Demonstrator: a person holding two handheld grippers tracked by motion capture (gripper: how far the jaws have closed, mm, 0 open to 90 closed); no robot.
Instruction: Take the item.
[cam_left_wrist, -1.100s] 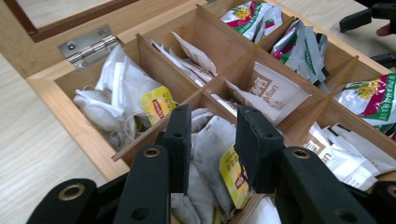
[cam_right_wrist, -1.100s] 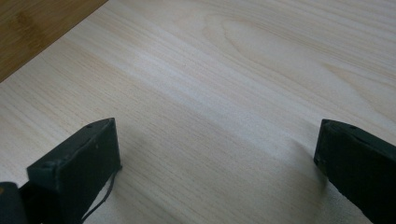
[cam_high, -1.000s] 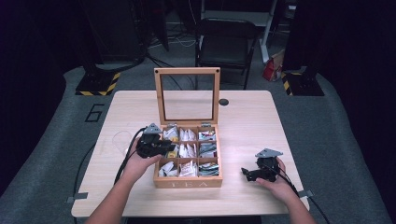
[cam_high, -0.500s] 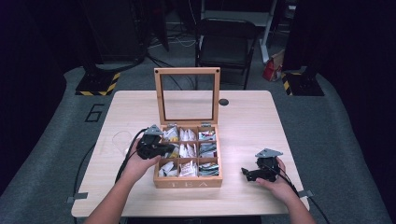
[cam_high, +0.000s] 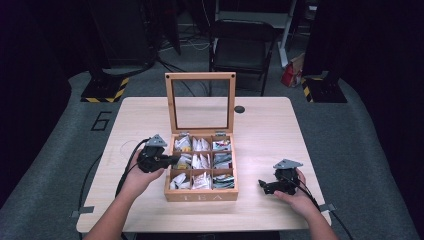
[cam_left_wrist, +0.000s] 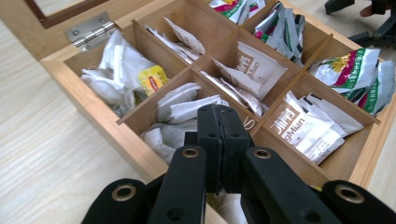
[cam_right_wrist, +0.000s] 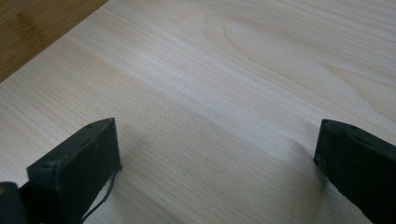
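Fingers, left: the left gripper has its two black jaws pressed together, tips over the middle cell of the box's left column; no sachet shows between them.
Fingers, right: the right gripper has its jaws spread wide over bare table, holding nothing.
Tea box: the wooden tea box sits near the table's front edge, about midway along it, with its glass lid standing upright at the back.
Contents: nine cells hold tea bags; white tea bags lie loose in the cell under the left tips, with a yellow-tagged bag in the cell behind.
Step in hand: probably picking one bag from that left-column cell.
Doing it well: part the jaws first, lower them astride a single bag's raised edge, close, then lift straight up so the neighbours stay put.
Edges to mind: thin dividers flank the tips closely, and the box's left wall is just beside the gripper; a sideways drag may catch wood or shift the box.
Open room: bare table lies left of the box toward the left edge, and more to its right, where the right gripper waits near the front right corner.
Overhead: the upright lid blocks the back, so exit upward or toward the front.
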